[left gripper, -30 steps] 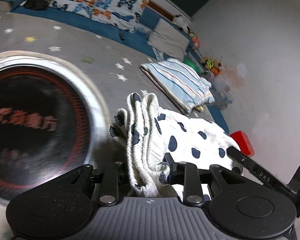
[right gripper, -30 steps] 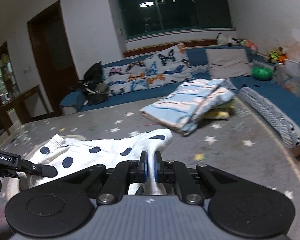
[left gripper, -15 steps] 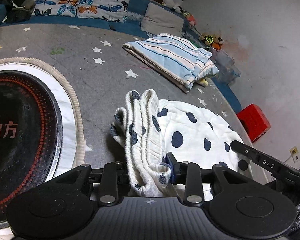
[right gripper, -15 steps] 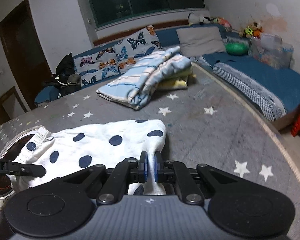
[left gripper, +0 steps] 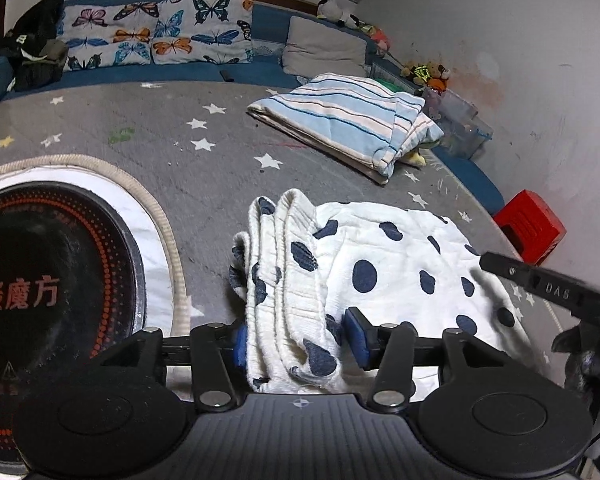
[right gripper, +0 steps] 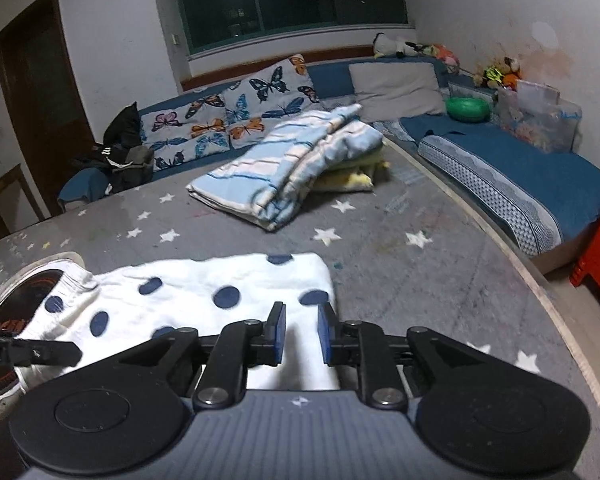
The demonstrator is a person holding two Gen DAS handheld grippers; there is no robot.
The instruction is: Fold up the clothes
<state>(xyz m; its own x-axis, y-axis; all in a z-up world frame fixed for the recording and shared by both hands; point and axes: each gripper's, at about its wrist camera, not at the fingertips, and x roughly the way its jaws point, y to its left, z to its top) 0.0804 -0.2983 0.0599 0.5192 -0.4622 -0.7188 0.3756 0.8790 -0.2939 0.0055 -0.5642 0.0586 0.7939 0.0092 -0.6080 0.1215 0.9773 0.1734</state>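
Left tool: parted around the bunched ribbed waistband of the polka-dot garment; the pads flanked the cloth, and I could not tell whether they gripped it.
Right tool: released, pads apart over the garment's near edge, cloth lying between them.
Garment place: spread flat on the grey star-patterned worktop, waistband end beside the round black cooktop, hem end towards the worktop's curved edge.
Step in hand: I judged one fold laid down and both ends being let go.
Next move: lift both tools clear without dragging cloth, then take fresh holds for another fold.
Count, near to far: one dotted garment, two tools, one cooktop, one folded striped blanket, two butterfly cushions.
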